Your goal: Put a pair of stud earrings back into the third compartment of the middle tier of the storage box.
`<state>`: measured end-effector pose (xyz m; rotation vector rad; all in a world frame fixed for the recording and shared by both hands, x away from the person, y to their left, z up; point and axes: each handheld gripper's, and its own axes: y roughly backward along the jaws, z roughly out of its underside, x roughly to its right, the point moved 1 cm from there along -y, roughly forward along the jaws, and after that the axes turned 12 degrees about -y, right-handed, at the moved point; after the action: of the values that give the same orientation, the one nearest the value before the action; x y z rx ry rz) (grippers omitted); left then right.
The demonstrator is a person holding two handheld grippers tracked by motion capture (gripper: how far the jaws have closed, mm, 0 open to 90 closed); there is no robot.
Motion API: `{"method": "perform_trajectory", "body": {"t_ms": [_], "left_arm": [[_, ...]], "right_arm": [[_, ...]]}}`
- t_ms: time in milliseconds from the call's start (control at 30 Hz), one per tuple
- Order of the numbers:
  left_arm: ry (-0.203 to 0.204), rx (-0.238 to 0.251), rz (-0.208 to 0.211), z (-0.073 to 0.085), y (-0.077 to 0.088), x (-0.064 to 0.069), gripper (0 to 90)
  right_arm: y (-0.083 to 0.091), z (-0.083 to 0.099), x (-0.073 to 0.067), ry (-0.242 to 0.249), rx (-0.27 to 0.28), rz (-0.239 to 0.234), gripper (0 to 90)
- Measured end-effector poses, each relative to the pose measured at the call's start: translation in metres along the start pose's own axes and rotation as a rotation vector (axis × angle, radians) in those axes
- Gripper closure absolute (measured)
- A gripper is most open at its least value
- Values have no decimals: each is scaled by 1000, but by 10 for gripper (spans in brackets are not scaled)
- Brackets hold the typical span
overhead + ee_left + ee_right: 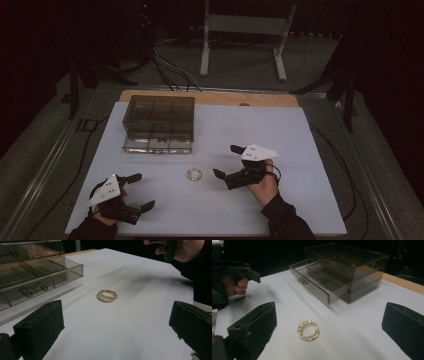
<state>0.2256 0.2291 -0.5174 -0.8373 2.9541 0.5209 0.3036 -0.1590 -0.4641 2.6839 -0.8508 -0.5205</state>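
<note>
bracelet: a gold beaded ring-shaped bracelet [193, 174] lies flat on the white sheet of the desk [280, 130], near the front centre, between your two grippers and touching neither. in the left gripper view it [107, 295] sits ahead of the jaws, slightly left of the midline; in the right gripper view it [308, 330] lies close in front, between the jaws' lines.
left gripper: your left gripper [141, 191] is low at the front left of the desk, jaws spread wide, nothing between them. it points toward the bracelet but stays well apart from it.
right gripper: your right gripper [227, 161] is just right of the bracelet, jaws spread wide and empty, tips aimed leftward at it. near, not touching.
drawer box: a smoky see-through drawer box [159, 123] stands at the back left of the sheet. its lowest drawer [312, 284] is pulled out toward you; dividers show inside, contents cannot be told.
drawer handle: a small bar handle [35, 289] shows on the front of the pulled-out drawer.
hands: your left hand [102, 207] and right hand [265, 182] each grip a handle from the front edge; dark sleeves.
lighting: dim room, desk surface lit, surroundings dark.
</note>
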Motion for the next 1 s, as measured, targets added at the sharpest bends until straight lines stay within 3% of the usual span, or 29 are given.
{"method": "perform_trajectory", "body": {"t_ms": [267,467,767,900,933,1000], "left_arm": [[4,7,-7,0,2,-1,6],[11,12,-6,0,1,-1,6],[15,16,-8,0,2,-1,6],[17,19,-9,0,2,-2,6],[17,19,-8,0,2,-2,6],[16,17,-7,1,2,-2,6]], "right_arm": [[-20,1,-4,5,-39,-13,0],[-42,2,-5,-49,-79,-50,0],[-69,4,-2,-119,-141,-64,0],[-75,5,-1,-130,-159,-63,0],[-82,8,-1,-113,-188,-15,74],[-84,10,0,-115,-196,-15,77]]}}
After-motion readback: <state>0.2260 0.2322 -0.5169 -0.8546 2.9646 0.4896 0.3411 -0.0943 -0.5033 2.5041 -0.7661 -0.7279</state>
